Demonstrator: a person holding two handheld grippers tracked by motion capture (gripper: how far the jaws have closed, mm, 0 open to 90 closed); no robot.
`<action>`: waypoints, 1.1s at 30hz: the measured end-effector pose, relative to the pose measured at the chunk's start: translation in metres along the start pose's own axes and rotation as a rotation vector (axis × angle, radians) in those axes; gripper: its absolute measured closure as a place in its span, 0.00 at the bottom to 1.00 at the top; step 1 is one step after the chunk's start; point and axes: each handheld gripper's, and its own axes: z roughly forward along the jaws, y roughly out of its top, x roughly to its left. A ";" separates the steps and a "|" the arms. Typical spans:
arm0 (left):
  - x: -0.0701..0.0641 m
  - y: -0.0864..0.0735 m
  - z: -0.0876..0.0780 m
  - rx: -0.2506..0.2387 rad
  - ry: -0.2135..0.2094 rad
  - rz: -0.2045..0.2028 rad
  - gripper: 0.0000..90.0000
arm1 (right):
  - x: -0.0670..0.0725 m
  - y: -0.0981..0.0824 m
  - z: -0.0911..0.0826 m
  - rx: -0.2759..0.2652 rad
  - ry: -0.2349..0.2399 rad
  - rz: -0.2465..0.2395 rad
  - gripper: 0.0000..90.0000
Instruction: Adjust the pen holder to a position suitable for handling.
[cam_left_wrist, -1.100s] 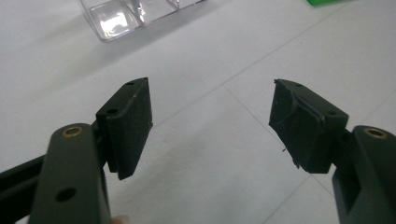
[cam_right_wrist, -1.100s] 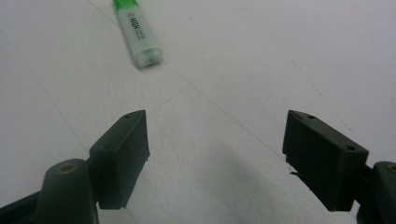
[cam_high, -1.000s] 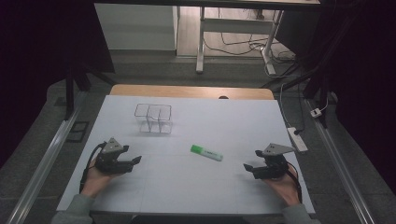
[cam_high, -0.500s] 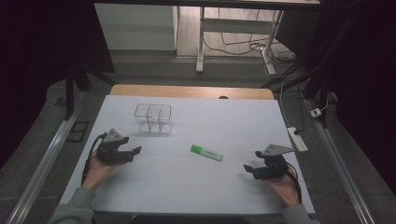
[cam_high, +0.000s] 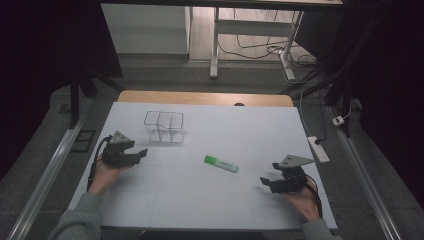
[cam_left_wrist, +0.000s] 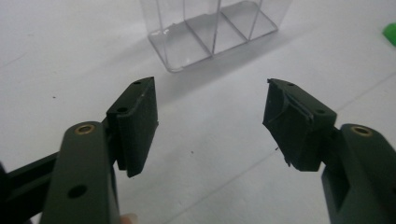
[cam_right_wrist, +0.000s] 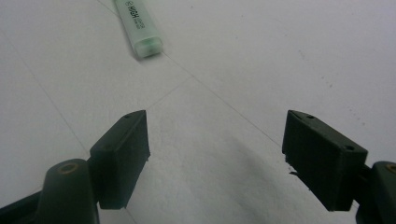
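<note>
High view: left tool (cam_high: 139, 154) hangs empty with jaws wide though just narrowing, the clear organiser (cam_high: 164, 127) at its one o'clock; right tool (cam_high: 266, 182) gapes empty, the green highlighter (cam_high: 221, 163) at its ten o'clock on the white bench (cam_high: 240, 125); probably the approach step; next, reach the highlighter; nothing blocks it.

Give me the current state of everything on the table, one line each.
Clear organizer: upright on the table, its compartments empty, nothing touching it.
Green highlighter: lying flat on the table, capped, apart from both grippers.
Left gripper: jaws open with nothing between them, just been closing a little, aimed at the organizer.
Right gripper: jaws open and empty, facing the highlighter's end.
</note>
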 end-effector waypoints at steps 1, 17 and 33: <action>0.001 0.001 0.001 0.002 0.001 0.001 0.40 | 0.000 0.000 0.000 0.000 0.000 0.000 0.25; 0.021 0.010 0.022 0.003 0.037 -0.032 0.51 | -0.001 -0.002 0.000 0.004 -0.005 0.008 0.25; 0.043 0.020 0.048 -0.008 0.037 -0.056 0.99 | -0.001 -0.002 -0.001 0.005 -0.008 0.008 0.25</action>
